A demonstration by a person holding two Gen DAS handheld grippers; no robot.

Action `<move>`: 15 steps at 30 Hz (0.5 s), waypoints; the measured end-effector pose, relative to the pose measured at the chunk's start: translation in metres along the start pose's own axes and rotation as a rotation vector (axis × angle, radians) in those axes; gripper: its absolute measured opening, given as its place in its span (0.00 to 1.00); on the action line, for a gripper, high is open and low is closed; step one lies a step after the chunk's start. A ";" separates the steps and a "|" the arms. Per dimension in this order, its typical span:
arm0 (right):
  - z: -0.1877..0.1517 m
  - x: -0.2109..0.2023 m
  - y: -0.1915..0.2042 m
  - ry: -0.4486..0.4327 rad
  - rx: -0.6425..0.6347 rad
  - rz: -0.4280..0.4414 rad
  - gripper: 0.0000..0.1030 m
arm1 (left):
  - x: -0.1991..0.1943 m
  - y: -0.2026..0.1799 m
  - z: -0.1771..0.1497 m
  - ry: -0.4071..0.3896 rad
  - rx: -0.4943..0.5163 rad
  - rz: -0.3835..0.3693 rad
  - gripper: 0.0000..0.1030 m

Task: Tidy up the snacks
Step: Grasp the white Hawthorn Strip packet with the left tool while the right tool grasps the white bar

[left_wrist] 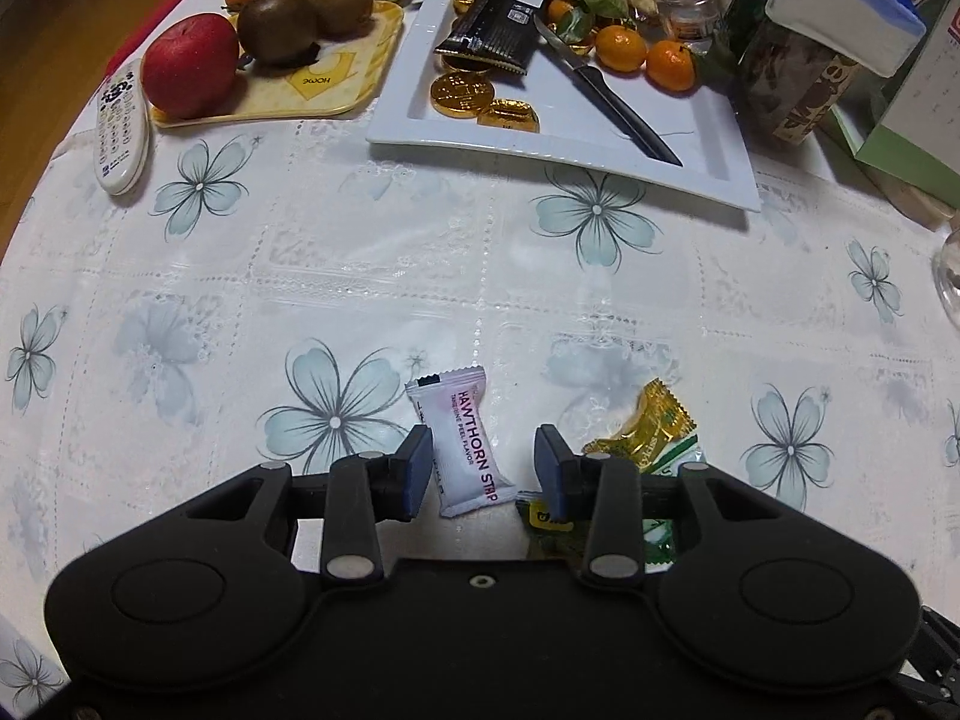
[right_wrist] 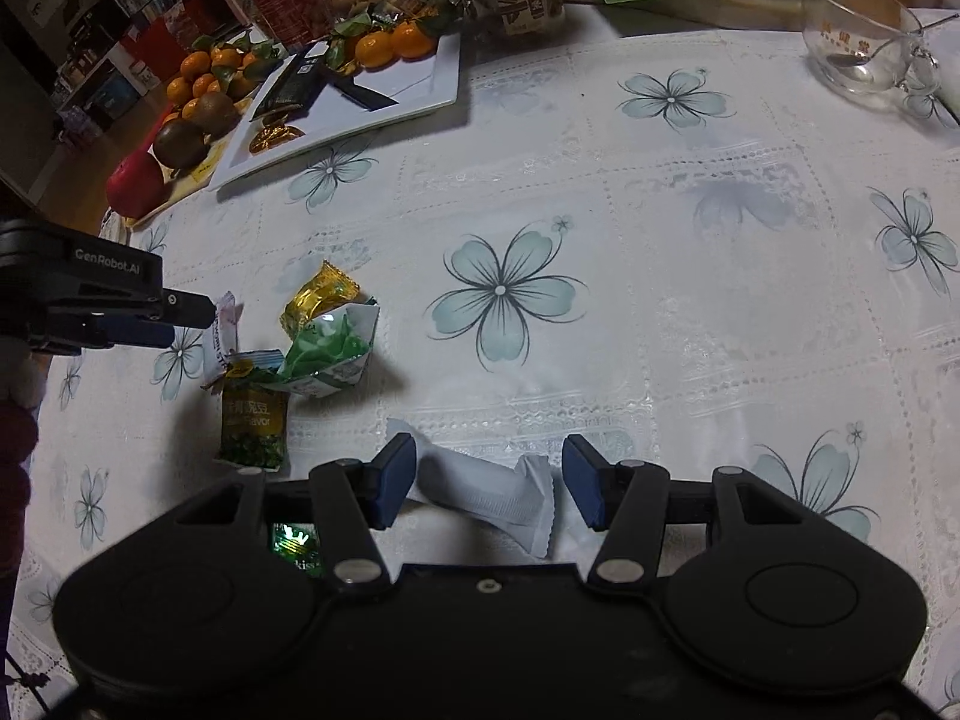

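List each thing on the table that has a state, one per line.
Left tongs: open, straddling the hawthorn strip packet, pads not pressing.
Right tongs: open over the white packet.
Hawthorn strip packet: sealed, flat on the cloth.
White packet: sealed, lying flat.
Green packet: crumpled, leaning on others.
Knife: lying on the white tray.
Glass bowl: upright, spoon inside.
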State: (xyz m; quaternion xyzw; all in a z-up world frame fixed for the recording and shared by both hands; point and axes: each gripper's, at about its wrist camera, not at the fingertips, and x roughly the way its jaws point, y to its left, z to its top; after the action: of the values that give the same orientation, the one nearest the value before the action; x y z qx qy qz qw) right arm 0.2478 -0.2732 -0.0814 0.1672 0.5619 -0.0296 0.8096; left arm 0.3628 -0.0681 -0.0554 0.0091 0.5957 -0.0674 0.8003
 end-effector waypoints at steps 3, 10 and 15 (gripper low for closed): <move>0.002 -0.003 -0.001 -0.012 -0.005 -0.008 0.55 | 0.010 -0.002 0.001 0.006 0.001 0.023 0.46; 0.008 -0.002 -0.009 -0.011 0.022 -0.024 0.55 | 0.030 -0.001 -0.002 0.045 -0.012 0.058 0.46; 0.008 0.007 -0.010 0.006 0.010 -0.080 0.55 | 0.031 -0.004 -0.004 0.055 0.008 0.059 0.46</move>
State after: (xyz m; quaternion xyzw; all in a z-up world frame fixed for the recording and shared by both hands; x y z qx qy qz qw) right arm 0.2546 -0.2843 -0.0875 0.1488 0.5702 -0.0644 0.8053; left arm 0.3669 -0.0746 -0.0862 0.0317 0.6166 -0.0457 0.7853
